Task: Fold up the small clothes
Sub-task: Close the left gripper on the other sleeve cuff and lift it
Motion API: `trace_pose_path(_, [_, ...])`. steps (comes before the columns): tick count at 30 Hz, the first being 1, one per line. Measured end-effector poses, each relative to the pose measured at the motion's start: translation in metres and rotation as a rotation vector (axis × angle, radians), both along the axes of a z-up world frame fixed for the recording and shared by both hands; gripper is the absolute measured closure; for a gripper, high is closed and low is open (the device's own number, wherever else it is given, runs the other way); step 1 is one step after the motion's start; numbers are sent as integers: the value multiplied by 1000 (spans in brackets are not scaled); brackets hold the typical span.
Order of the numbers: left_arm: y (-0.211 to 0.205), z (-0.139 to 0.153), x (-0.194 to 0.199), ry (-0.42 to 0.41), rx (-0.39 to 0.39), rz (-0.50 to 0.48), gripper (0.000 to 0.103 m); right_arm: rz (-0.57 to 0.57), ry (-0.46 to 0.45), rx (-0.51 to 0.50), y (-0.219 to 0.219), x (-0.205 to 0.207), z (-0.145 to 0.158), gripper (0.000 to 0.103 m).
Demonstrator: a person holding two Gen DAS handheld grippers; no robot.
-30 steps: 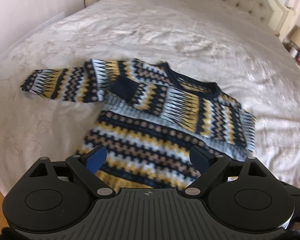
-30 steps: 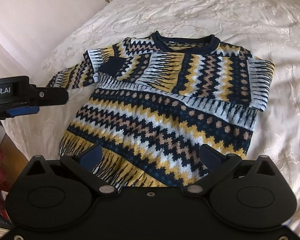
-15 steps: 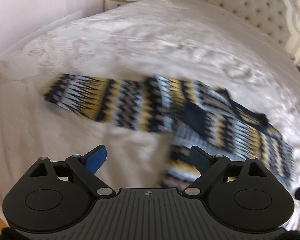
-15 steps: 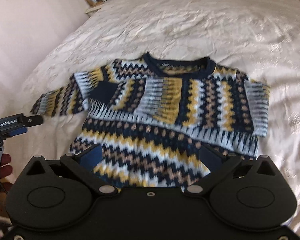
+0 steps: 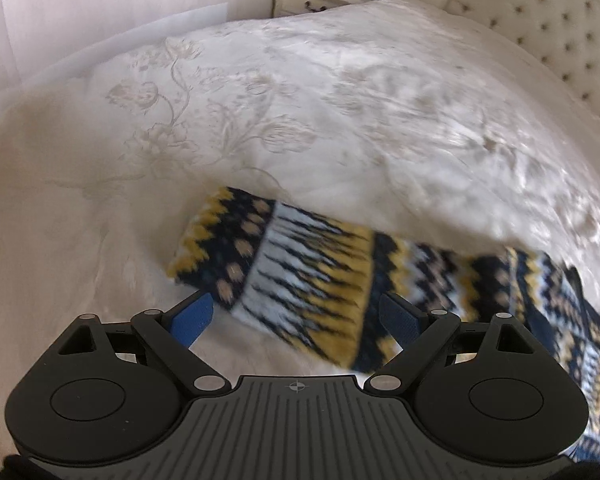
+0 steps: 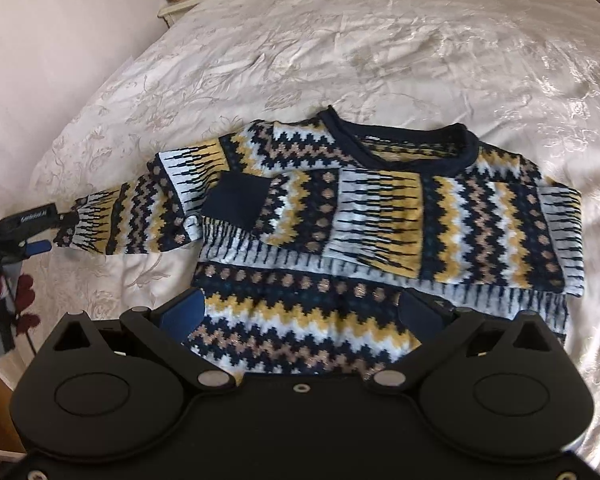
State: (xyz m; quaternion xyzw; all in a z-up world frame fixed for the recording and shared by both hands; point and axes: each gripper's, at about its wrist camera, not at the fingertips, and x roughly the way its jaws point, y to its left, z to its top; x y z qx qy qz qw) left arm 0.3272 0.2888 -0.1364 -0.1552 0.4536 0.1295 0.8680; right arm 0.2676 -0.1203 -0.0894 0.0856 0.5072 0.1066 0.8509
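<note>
Cream bedding on the bed [image 6: 380, 40] carries the patterned sweater [image 6: 380, 216], its outstretched sleeve [image 5: 284, 268] just ahead of the wide-open, empty left gripper [image 5: 296, 316]; soft, floppy knit, probably best pinched at the blurred cuff, while the right gripper [image 6: 300, 312] hovers wide over the hem.

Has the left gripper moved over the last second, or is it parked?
Yes. In the right wrist view the left gripper has travelled up the bed's edge from beside the sweater hem to the outstretched sleeve's cuff. Its jaws are open.
</note>
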Motion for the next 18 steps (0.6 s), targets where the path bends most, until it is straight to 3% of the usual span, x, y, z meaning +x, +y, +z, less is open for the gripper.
trace_pose_path(8, [35, -44, 30, 70, -94, 54, 10, -2, 24, -22, 17, 23, -1, 1])
trace_pose_path(11, [38, -52, 33, 57, -119, 66, 1, 7, 33, -33, 23, 29, -2, 1])
trace_pose_path(18, [44, -52, 21, -10, -179, 121, 1, 41, 53, -39, 36, 34, -6, 1])
